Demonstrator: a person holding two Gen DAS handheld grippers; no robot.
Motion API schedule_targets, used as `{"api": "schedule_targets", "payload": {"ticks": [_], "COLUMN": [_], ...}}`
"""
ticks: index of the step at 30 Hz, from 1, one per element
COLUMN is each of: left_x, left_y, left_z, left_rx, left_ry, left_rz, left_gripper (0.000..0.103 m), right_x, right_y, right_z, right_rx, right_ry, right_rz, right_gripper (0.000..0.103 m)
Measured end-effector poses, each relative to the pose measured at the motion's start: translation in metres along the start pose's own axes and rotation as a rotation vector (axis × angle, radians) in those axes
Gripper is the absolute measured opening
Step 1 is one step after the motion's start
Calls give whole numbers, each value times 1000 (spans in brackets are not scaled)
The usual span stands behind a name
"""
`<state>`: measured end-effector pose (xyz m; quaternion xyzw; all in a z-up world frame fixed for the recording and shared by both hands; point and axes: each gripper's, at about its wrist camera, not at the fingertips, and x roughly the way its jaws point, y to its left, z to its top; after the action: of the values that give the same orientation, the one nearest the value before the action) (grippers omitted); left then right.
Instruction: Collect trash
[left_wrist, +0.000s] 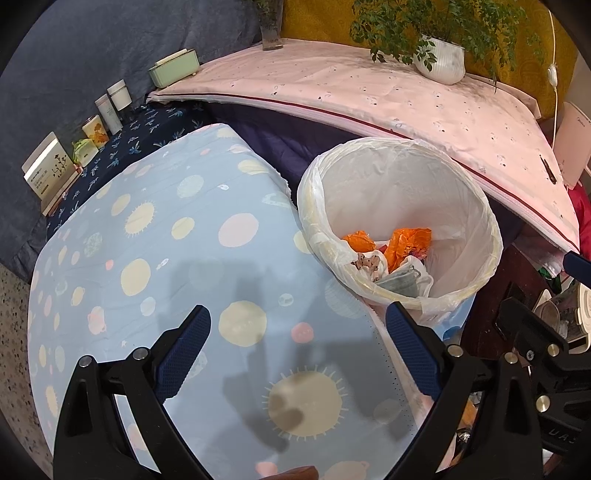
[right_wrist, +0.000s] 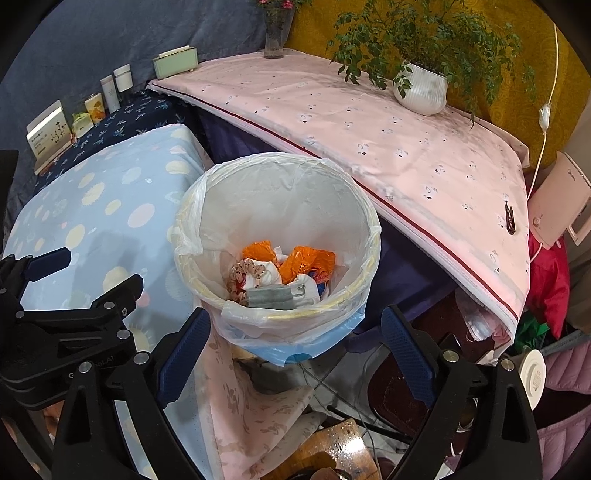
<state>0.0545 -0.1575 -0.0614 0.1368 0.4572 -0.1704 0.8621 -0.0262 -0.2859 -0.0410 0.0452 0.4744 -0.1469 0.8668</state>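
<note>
While both grippers hang over the bed area, the trash bin sits right between the blue bedspread and the pink-covered table, lined with a white plastic bag. Down in the bottom there's crumpled orange wrappers, a grey face mask and some white tissue, all piled together.

Left gripper is spread wide with nothing between its blue pads, hovering over the bedspread with its yellow and pink dots; the bin is up at about 1 o'clock from it. Right gripper is also wide apart and holding nothing, with the bin dead ahead at 12 o'clock, its near rim just between the fingertips in the view.

Room is pretty cluttered. The pink cloth has a dark red stripe along its edge, and a white pot with a leafy plant stands on it at 1 o'clock, plus a glass vase at 12. A green box is at 11 o'clock, and a row of small cartons and jars runs along a navy patterned cloth at 10 o'clock. White heater at 3 o'clock, against a mustard wall.
</note>
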Motion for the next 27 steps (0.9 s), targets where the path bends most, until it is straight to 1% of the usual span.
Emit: {"api": "schedule_targets", "payload": {"ticks": [13,27], "left_x": [0,0], "left_y": [-1,-4], "left_z": [0,-1], "left_rx": [-6,7], "left_ry": [1,-7], "left_rz": [-11,-3], "left_gripper": [91,91], "right_x": [0,0], "right_y": [-2,-3], "right_z": [-1,-2], "right_rx": [-2,-3], "right_ry": [2,3], "right_rz": [-19,-26], "right_gripper": [90,90]}}
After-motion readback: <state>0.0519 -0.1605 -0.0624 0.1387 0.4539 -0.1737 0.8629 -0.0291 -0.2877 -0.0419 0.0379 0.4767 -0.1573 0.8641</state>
